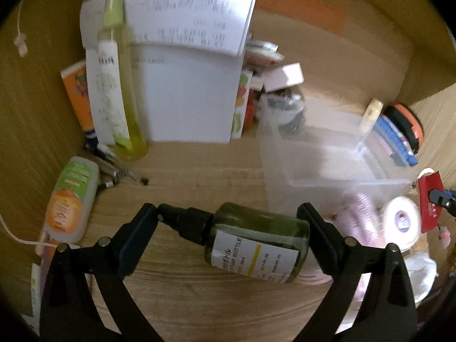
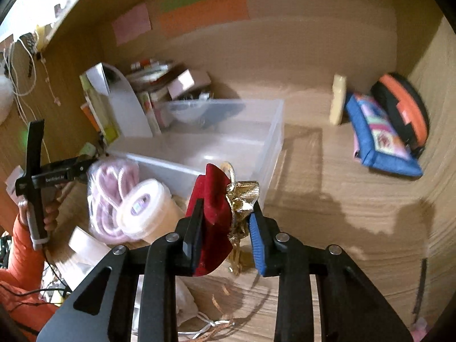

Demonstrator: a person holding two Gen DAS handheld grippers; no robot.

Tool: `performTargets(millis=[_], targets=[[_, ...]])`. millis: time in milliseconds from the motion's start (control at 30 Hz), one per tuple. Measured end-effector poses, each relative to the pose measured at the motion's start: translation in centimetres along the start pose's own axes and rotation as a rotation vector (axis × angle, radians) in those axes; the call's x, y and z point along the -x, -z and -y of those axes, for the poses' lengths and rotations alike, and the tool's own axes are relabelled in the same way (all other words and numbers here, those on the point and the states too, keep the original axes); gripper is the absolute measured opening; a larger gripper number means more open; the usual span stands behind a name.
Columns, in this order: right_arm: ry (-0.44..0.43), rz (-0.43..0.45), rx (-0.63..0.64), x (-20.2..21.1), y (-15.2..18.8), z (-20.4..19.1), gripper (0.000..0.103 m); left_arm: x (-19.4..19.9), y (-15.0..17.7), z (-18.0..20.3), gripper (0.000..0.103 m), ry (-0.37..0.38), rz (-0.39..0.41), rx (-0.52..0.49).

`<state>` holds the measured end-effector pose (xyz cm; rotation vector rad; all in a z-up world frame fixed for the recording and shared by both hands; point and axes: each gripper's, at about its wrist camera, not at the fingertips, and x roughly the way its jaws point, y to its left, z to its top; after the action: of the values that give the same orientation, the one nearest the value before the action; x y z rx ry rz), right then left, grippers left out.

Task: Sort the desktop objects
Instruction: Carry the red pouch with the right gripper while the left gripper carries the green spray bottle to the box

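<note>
A dark green spray bottle with a black nozzle and a white label lies crosswise in my left gripper. Its jaws stand wide and are shut on the bottle end to end, one pad on the nozzle and one on the base, above the wooden desk. My right gripper is shut on a red velvet pouch with a crumpled gold tie. It hangs just in front of the clear plastic bin. In the left wrist view the bin stands to the right beyond the bottle, and the red pouch shows at the far right.
A tall yellow-green spray bottle and a white file holder with papers stand at the back left. An orange-labelled container lies left. A tape roll and pink coiled cable sit by the bin. A blue pouch and orange-black case lean far right.
</note>
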<state>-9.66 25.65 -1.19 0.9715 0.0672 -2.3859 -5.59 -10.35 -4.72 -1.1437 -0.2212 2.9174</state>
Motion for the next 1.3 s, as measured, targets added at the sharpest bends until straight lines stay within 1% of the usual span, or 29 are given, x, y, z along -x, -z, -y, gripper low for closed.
performTargets(millis=[133, 300, 367, 567, 700, 867, 1033, 1200, 1300], targets=[[0.011, 0.065, 0.000, 1.9, -0.8, 0.0, 0.026, 2.1, -0.8, 0.6, 0.099, 0.011, 0.062, -0.003], [0.017, 0.138, 0.001, 3.7, -2.0, 0.0, 0.026, 4.0, -1.7, 1.1, 0.099, 0.024, 0.118, -0.004], [0.007, 0.164, -0.003, 4.2, -2.5, 0.0, 0.026, 4.7, -2.1, 1.4, 0.099, 0.022, 0.142, -0.008], [-0.021, 0.224, -0.002, 4.6, -4.1, -0.4, 0.026, 5.9, -3.6, 2.5, 0.099, 0.029, 0.189, -0.014], [-0.045, 0.253, 0.007, 4.3, -5.3, -0.9, 0.026, 5.8, -4.8, 3.4, 0.099, 0.043, 0.206, -0.022], [-0.074, 0.258, 0.013, 3.0, -7.0, -1.4, 0.026, 4.1, -6.4, 4.6, 0.099, 0.072, 0.185, -0.041], [-0.095, 0.238, 0.008, 1.0, -8.2, -1.3, 0.026, 1.5, -7.3, 6.1, 0.099, 0.057, 0.145, -0.075], [-0.113, 0.188, -0.011, -2.0, -9.1, -1.1, 0.027, -1.2, -7.6, 7.5, 0.099, 0.039, 0.095, -0.110], [-0.112, 0.146, -0.012, -4.2, -9.1, -1.1, 0.027, -3.0, -7.7, 8.0, 0.099, 0.042, 0.055, -0.119]])
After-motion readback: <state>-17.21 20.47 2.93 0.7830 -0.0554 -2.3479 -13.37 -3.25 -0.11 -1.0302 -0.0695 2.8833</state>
